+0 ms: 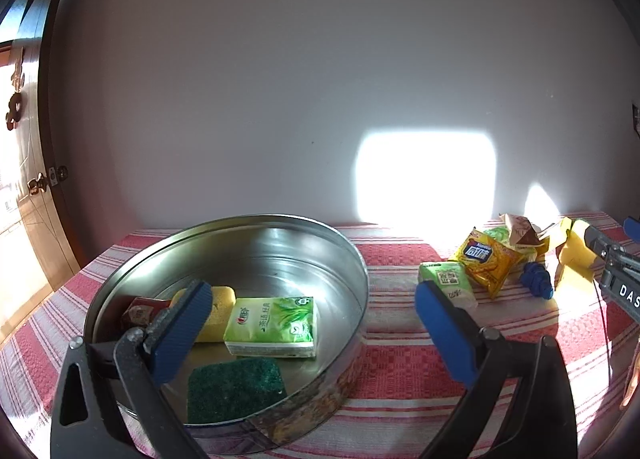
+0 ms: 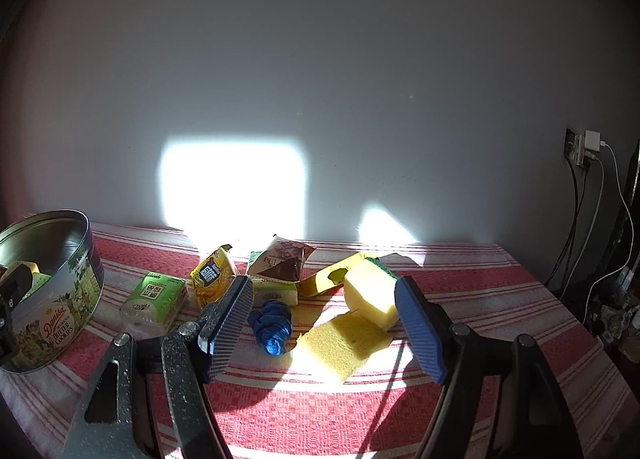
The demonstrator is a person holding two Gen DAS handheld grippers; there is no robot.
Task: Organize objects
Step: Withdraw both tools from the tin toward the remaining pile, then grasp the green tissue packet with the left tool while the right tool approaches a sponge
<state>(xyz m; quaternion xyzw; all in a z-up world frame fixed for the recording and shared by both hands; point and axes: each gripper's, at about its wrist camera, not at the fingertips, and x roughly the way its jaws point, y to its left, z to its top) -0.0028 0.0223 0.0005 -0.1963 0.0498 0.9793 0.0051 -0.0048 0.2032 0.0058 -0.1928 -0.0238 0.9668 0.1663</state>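
Note:
A round cookie tin (image 1: 352, 259) stands on the striped cloth and holds a green tissue pack (image 1: 272, 325), a green scouring pad (image 1: 234, 389), a yellow sponge (image 1: 220, 311) and a red-brown packet (image 1: 140, 313). My left gripper (image 1: 316, 325) is open, one finger inside the tin and the other outside its right wall. My right gripper (image 2: 324, 325) is open and empty. Just ahead of its tips lie a thick yellow sponge (image 2: 370, 293) and a flat yellow sponge (image 2: 340, 343). A blue bundle (image 2: 272, 323), green tissue pack (image 2: 154, 295), yellow snack packet (image 2: 210, 275) and brown triangular packet (image 2: 282, 259) lie left of them.
A torn yellow carton (image 2: 326, 279) lies behind the sponges. A wooden door (image 1: 36, 195) stands to the left of the table. A wall socket with a charger (image 2: 584, 149) and hanging cables is beyond the table's right edge. The wall runs close behind the table.

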